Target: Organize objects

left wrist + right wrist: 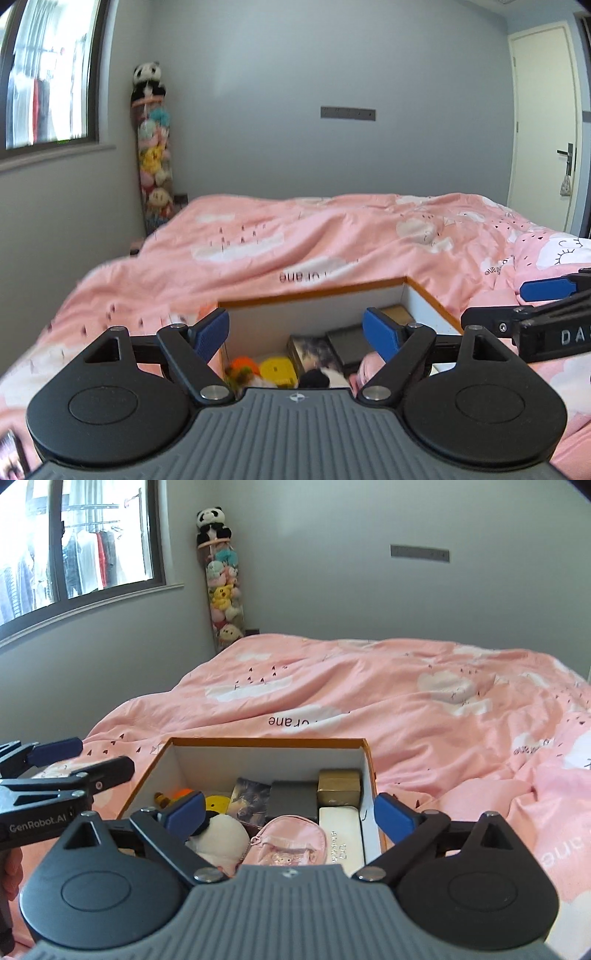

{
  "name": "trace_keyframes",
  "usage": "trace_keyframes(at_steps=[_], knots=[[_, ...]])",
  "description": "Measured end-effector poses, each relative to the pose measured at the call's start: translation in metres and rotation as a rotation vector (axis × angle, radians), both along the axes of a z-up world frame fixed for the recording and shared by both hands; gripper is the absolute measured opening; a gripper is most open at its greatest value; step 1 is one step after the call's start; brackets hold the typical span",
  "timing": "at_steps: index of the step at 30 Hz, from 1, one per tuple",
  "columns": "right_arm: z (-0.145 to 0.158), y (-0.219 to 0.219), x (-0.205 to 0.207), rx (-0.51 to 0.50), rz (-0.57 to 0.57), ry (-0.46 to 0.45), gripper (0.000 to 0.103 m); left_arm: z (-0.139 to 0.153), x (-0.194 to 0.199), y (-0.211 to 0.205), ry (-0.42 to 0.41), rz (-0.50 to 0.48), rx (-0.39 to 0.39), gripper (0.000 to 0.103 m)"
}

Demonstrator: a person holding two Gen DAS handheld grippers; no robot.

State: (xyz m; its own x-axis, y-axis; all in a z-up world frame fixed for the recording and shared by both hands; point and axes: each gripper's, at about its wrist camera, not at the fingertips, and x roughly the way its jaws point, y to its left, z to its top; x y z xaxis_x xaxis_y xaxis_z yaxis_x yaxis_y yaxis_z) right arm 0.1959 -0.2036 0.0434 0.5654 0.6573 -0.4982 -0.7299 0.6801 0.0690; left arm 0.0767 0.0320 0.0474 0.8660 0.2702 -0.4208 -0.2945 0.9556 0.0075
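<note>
Hovering over box (266,743): both grippers (295,332) (290,814) wide apart, seemingly empty.

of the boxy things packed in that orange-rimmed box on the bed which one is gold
The gold box in the far right corner of the orange-rimmed box. The white case lies just in front of it and the dark grey case to its left; neither is gold.

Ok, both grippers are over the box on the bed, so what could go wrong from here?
1. The cardboard box sits on a soft, rumpled pink duvet; pressing on its wall could tip or slide it.
2. The contents are packed close: the pink pouch lies against the white tin and the panda plush, so a grab might drag a neighbour along.
3. The left gripper and right gripper, both open, hover close together and could collide.
</note>
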Motion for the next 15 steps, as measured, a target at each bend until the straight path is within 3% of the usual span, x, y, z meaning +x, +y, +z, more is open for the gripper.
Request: trace_keyframes(at_steps=[5, 15], knots=[[-0.012, 0.002, -0.019, -0.023, -0.007, -0.052, 0.102, -0.019, -0.005, -0.003, 0.045, 0.019, 0.018, 0.095], [-0.039, -0.003, -0.029, 0.013, -0.045, -0.029, 0.102, -0.040, -0.011, 0.002, 0.102, 0.047, -0.042, 0.095]])
